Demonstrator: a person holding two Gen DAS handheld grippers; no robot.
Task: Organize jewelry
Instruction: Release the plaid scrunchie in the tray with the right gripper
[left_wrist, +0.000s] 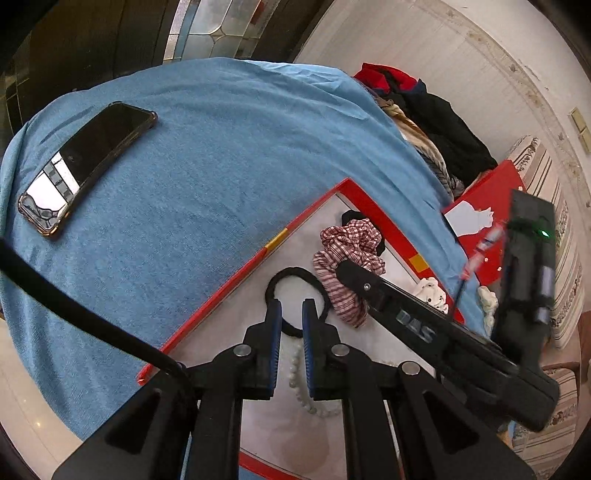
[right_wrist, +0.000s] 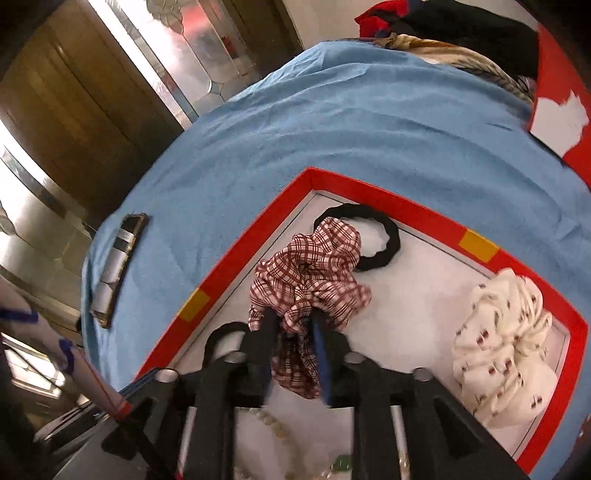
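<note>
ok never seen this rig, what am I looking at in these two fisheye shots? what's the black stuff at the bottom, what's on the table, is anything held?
No robot arm here: a person holds a black two-finger gripper in each hand, with a fisheye camera on each looking along the fingers. The black parts at the bottom are the grippers.

Left wrist view: the left gripper is open above a thin black hair tie and a white pearl strand, holding nothing. The right gripper's body crosses from the right.

Right wrist view: the right gripper has its fingers on either side of a red-and-white plaid fabric scrunchie; whether it is clamped I cannot tell.

All this lies in a shallow red-rimmed tray with a white floor, along with a thick black scrunchie and a cream dotted scrunchie. The tray sits on a blue cloth, which also holds a dark smartphone.
</note>
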